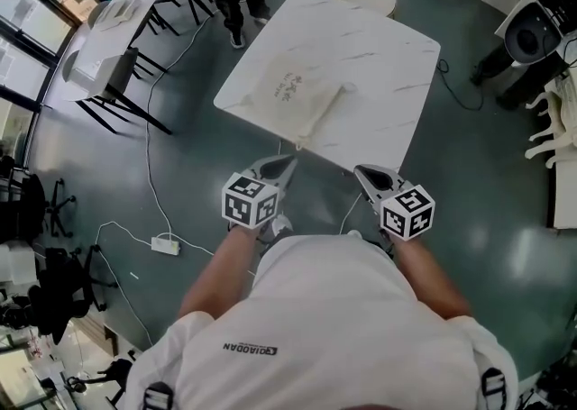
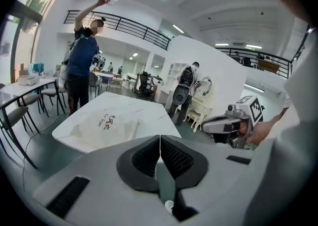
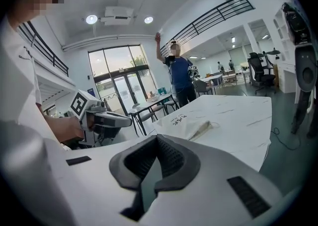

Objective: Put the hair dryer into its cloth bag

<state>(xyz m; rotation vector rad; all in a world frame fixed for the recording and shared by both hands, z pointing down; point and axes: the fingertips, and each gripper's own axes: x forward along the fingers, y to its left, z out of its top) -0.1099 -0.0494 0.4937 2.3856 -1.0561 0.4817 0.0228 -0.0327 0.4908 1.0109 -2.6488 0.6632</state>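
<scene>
On my white shirt [image 1: 315, 309] a small dark brand line read "QIAODAN", with a small logo mark just before it. The cloth bag [image 1: 297, 97] on the worktop [image 1: 379, 57] carried a short dark print of slanted characters. It showed in all three views, but it was too small for me to read. The left marker cube [image 1: 250, 201] on my left gripper [image 1: 288, 161] and the right marker cube [image 1: 407, 211] on my right gripper [image 1: 359, 168] bore black-and-white square code patterns, not words or numbers.
</scene>
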